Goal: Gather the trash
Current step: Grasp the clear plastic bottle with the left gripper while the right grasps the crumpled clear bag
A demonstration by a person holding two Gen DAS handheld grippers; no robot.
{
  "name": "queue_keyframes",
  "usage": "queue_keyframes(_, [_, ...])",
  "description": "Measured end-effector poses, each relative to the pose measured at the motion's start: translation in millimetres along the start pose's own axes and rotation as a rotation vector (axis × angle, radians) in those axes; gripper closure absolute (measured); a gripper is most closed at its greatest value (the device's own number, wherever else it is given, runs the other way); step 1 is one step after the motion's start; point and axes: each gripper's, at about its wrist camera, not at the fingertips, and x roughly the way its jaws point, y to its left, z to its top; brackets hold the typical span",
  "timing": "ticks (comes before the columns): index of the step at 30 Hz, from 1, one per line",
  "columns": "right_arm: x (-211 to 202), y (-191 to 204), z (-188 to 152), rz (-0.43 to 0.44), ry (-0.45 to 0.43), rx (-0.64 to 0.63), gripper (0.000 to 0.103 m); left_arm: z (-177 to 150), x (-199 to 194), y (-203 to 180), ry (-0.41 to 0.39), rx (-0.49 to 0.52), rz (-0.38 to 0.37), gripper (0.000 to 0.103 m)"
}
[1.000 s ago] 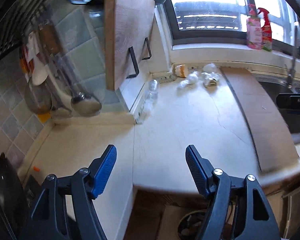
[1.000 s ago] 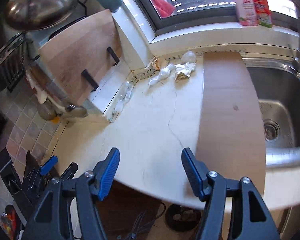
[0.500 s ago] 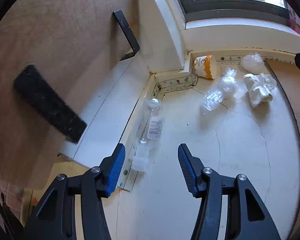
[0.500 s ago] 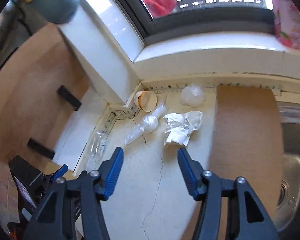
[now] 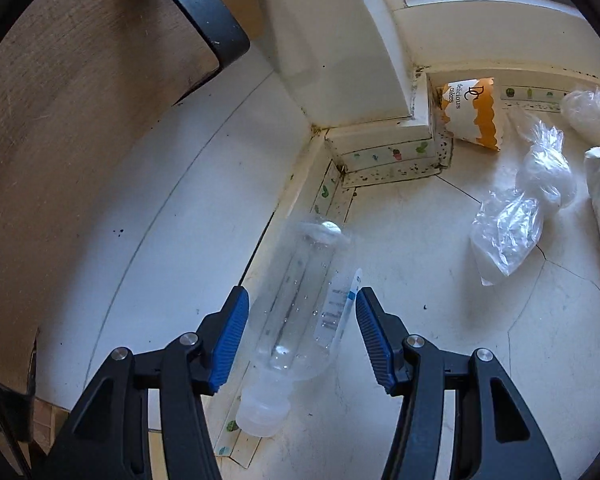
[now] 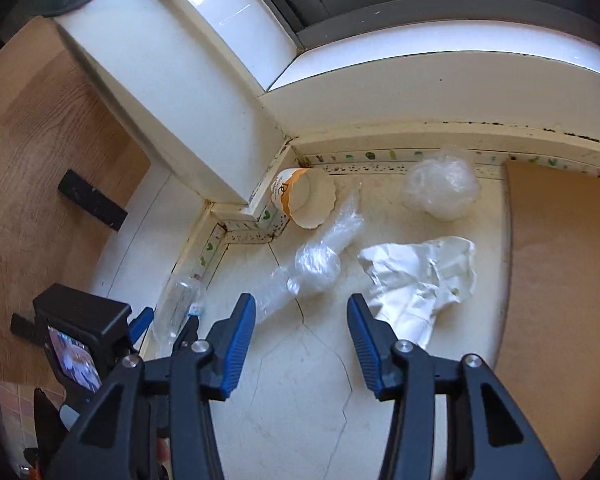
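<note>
Where cracked countertop (image 6: 300,380) meets window corner, L claw (image 5: 302,320) straddles bottle (image 5: 300,312) untouched, R claw (image 6: 300,326) closing on nothing.

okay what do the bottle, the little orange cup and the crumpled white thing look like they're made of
Bottle: clear glossy plastic; the counter shows through it. Orange cup: probably matte paper, printed, with a scalloped rim. Crumpled white thing: likely paper or tissue, with sharp dull creases.
</note>
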Motion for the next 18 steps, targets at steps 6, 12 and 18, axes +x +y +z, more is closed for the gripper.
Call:
queue_keyframes(6, [30.8, 1.7, 12.2, -0.018, 0.028, 0.000, 0.055, 4.8, 5.5, -10.9, 0.000, 0.044, 0.007, 0.049])
queue_keyframes(12, [60.0, 5.7, 15.1, -0.098, 0.069, -0.030, 0.056, 4.7, 9.2, -17.7, 0.017, 0.069, 0.046, 0.045])
queue_keyframes(18, [73.2, 5.4, 12.7, -0.099, 0.083, -0.047, 0.068, 5.6, 13.0, -16.1, 0.036, 0.051, 0.041, 0.046])
